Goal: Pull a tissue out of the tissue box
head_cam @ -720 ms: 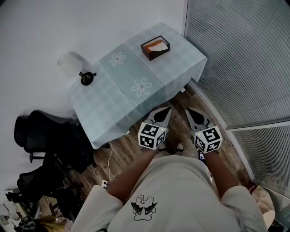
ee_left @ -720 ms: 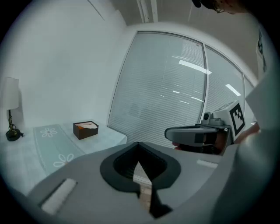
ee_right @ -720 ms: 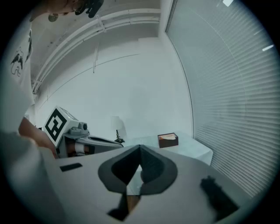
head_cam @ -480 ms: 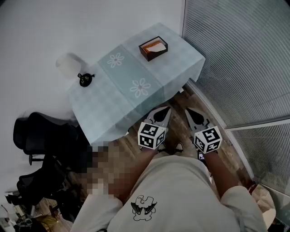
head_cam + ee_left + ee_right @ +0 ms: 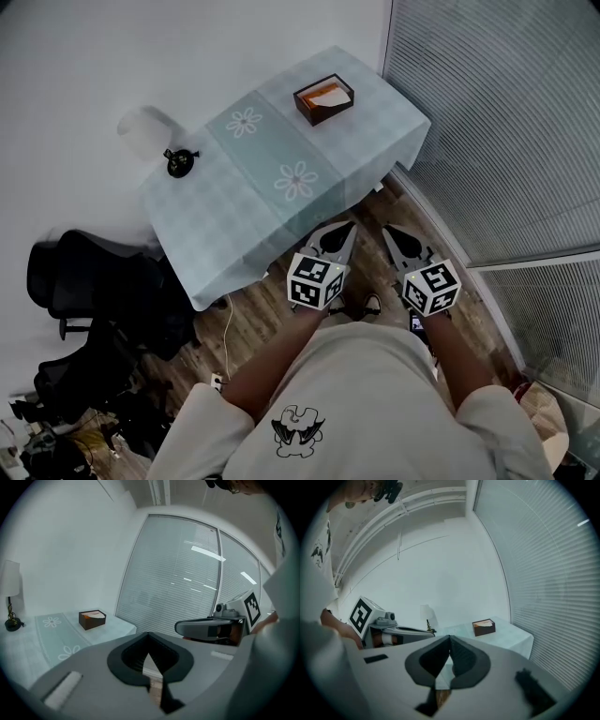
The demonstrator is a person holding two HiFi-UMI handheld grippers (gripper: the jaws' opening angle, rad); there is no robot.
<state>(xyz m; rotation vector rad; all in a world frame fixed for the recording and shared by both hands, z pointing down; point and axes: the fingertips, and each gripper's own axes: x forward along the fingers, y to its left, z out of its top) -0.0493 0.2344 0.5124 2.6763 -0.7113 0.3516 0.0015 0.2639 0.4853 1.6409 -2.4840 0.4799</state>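
Observation:
A dark brown tissue box (image 5: 323,98) with a white tissue showing in its top stands near the far right corner of a table draped in a pale blue cloth (image 5: 234,216). Both grippers hang in front of the person's body, short of the table's near edge and far from the box. My left gripper (image 5: 348,226) is shut with nothing in it, and my right gripper (image 5: 387,229) is shut and empty too. The left gripper view shows the tissue box (image 5: 92,619) far ahead beyond the closed left gripper (image 5: 149,634). In the right gripper view the tissue box (image 5: 483,627) sits past the closed right gripper (image 5: 450,637).
A small black lamp (image 5: 178,161) with a white shade stands at the table's far left edge. Black office chairs (image 5: 94,291) crowd the floor to the left. Window blinds (image 5: 506,122) run along the right side. A cable (image 5: 228,328) lies on the wooden floor.
The head view has swayed slightly. Both grippers stay where they were, shut.

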